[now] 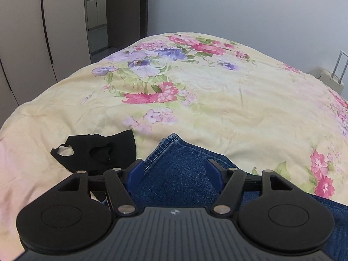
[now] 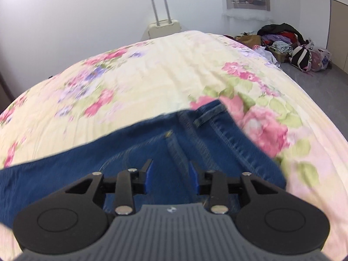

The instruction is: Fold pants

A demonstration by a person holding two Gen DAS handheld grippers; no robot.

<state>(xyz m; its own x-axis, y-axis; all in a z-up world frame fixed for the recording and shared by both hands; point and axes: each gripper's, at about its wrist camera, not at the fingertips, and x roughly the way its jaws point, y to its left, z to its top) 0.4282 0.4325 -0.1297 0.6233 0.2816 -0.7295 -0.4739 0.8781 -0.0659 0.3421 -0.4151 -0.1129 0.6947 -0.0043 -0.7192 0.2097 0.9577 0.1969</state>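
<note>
Blue denim pants (image 1: 180, 174) lay on a floral bedspread (image 1: 217, 100), under both tools. The left gripper (image 1: 177, 169) hung over a hem corner, fingers spread wide, clasping nothing. Only its view showed a black face mask (image 1: 97, 152) just beside the denim. The right gripper (image 2: 171, 171), jaws parted around a seam, sat over the waistband; only its blurred view showed a clothes pile (image 2: 289, 41) on the floor.
</note>
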